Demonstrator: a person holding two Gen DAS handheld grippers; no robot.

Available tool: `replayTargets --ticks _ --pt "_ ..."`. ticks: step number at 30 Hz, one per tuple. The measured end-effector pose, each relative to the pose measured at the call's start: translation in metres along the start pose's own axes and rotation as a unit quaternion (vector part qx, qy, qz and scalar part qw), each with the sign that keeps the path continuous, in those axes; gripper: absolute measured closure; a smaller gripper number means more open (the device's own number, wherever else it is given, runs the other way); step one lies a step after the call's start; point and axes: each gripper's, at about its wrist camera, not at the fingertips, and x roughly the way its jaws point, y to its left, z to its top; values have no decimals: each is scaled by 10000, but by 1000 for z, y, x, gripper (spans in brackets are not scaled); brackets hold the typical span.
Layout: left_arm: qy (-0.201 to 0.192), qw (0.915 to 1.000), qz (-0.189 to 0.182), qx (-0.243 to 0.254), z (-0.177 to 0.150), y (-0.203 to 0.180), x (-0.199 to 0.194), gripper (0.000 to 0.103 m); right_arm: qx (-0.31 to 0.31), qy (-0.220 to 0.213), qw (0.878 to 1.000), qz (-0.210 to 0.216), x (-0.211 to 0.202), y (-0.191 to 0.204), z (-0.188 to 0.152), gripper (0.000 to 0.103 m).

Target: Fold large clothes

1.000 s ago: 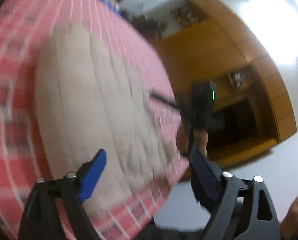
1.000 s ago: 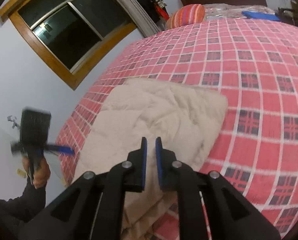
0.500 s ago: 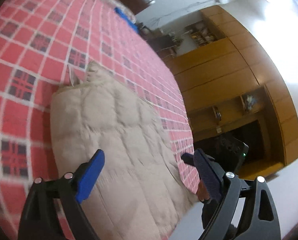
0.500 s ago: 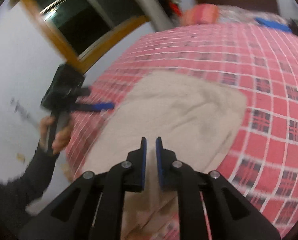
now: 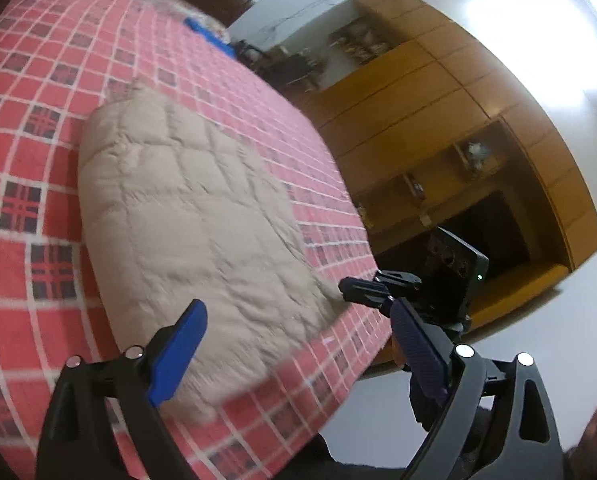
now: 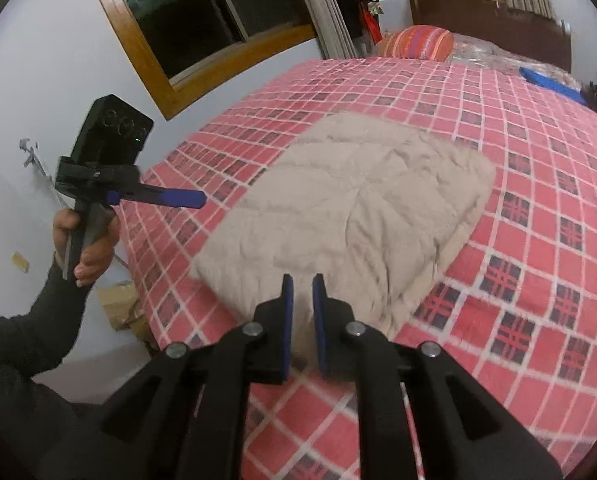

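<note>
- Item: beige quilted garment [image 6: 358, 204], a padded coat by the look of it, already folded into a thick oblong. It lies flat on the bed [image 6: 538, 168], near the foot edge and well away from the striped pillow [image 6: 416, 42] at the head.
- Handling, judged: soft, puffy and light for its bulk. The stitched panels trap air, so layers will spring back unless pressed. The shell looks smooth and may slide over itself. Not fragile.
- Where to grip, judged: the two corners of the garment's short edge closest to the bed's foot, pinching all layers together. A single-layer pinch would peel the top sheet off the stack.
- Left tool [image 5: 298, 344]: fingers spread wide apart, nothing between them, hovering off the garment's near left corner. Also seen from the right wrist view [image 6: 178, 199], held in a hand [image 6: 88, 240] beside the bed's edge.
- Right tool [image 6: 300, 304]: fingers nearly together with a narrow gap, empty, above the garment's near edge.
</note>
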Motion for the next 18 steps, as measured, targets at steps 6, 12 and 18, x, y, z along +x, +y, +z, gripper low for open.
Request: replayTargets --ticks 6,12,18 --pt "68 9990 405 -162 -27 13 21 8 240 283 9991 -212 25 -14 -22 95" --pt "-644 9826 1711 334 -77 -34 -24 4 465 -604 9937 -825 -28 16 -46 10" --pt "-1375 9109 3806 811 -127 -76 -36 3 128 -1056 9365 -3343 -33 72 -79 2"
